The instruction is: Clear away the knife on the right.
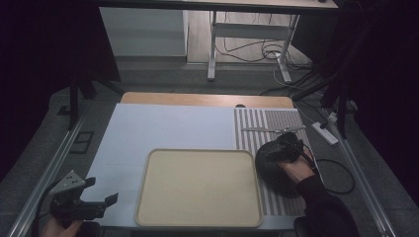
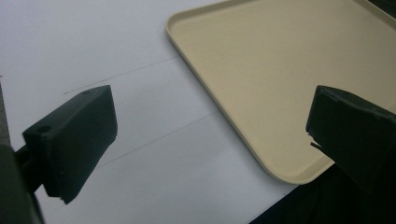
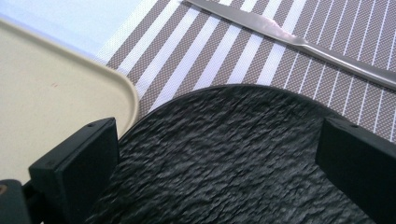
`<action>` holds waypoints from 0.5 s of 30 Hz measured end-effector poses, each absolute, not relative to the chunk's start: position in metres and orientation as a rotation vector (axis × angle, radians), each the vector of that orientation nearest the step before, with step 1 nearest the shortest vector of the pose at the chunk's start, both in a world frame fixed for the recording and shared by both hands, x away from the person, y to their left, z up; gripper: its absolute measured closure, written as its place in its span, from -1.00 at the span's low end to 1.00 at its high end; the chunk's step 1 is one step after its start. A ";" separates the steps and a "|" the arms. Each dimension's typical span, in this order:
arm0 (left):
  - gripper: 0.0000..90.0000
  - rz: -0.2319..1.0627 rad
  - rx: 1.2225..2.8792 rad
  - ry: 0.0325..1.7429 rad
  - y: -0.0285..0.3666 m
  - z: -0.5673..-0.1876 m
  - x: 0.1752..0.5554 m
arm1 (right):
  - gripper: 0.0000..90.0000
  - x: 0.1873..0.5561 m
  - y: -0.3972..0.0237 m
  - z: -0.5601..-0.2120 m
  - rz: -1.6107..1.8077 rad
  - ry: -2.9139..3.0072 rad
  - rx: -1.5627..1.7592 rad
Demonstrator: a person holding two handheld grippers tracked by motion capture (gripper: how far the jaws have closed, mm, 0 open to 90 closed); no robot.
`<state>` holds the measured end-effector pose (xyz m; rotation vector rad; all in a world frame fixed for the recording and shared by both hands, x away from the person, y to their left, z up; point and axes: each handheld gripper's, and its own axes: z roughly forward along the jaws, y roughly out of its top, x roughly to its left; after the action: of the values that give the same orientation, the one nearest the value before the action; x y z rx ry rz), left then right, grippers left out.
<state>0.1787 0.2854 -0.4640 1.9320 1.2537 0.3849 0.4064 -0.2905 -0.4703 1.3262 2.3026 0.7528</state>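
- Right gripper [image 3: 210, 154] jaws spread wide, low over black textured plate [image 3: 224, 158], gripping nothing.
- Plate resting on striped placemat [image 1: 276, 123], just beside beige tray [image 1: 197, 187], knife [image 3: 299, 39] beyond it.
- Best approach: close squarely on plate's rim, lift level, clear tray lip.
- Left gripper [image 1: 101, 190] released, empty, near table's [image 1: 163, 128] front-left corner.

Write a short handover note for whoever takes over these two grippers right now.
Left gripper: open, holding nothing, low at the table's near left beside the beige tray.
Right gripper: open, jaws over the black textured plate, not gripping it.
The plate lies on the striped placemat, next to the tray; a knife lies beyond it.
Done: nothing visibly moved; the tray holds nothing.
Left: probably grasp the plate.
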 end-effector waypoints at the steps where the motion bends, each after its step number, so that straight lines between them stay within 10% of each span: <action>1: -0.94 0.385 1.933 1.254 0.285 -0.464 0.179 | -0.99 0.408 -0.291 -0.470 0.753 2.302 1.332; 15: -0.94 0.384 1.937 1.254 0.285 -0.464 0.179 | -1.00 0.435 -0.297 -0.470 0.712 2.279 1.380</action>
<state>0.1789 0.2851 -0.4640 1.9370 1.2540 0.3839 0.4353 -0.2971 -0.4697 1.3802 2.2791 0.7123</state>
